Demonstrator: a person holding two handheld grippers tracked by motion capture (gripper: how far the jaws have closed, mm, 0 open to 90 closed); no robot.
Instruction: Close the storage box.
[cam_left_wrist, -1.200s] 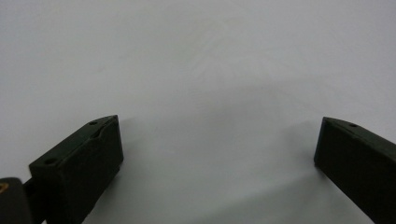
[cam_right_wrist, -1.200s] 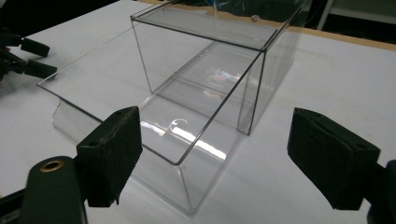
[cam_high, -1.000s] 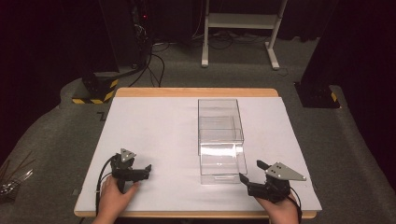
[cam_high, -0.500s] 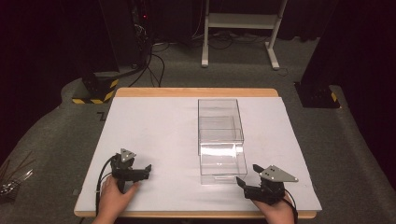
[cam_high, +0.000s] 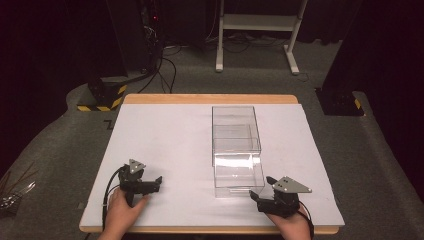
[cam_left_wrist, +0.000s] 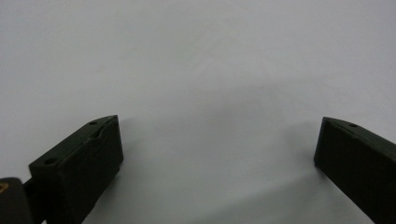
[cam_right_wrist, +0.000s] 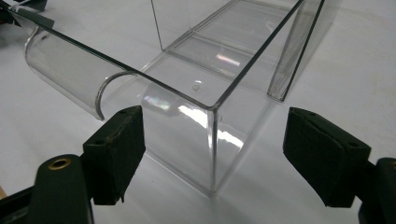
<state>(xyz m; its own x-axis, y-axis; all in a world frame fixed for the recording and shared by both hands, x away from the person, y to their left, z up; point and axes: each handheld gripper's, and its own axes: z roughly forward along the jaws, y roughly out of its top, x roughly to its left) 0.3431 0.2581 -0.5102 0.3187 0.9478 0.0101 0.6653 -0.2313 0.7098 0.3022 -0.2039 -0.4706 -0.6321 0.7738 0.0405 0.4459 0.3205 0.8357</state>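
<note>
Looking down, the clear box (cam_high: 236, 150) sits mid-table, right gripper (cam_high: 260, 192) just beside its near corner. Left gripper (cam_left_wrist: 217, 154) rests spread over bare table. Right gripper's spread jaws straddle that corner; best square up first.

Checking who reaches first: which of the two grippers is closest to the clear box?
The right gripper: its open jaws straddle the near corner of the clear box. The left gripper, also open, sits apart over bare white table.

light: bright on white counter (cam_high: 165, 145), dark surrounds
glare: highlights on clear box (cam_right_wrist: 205, 116)
shadows: soft, under tongs
focus: high view soft
</note>
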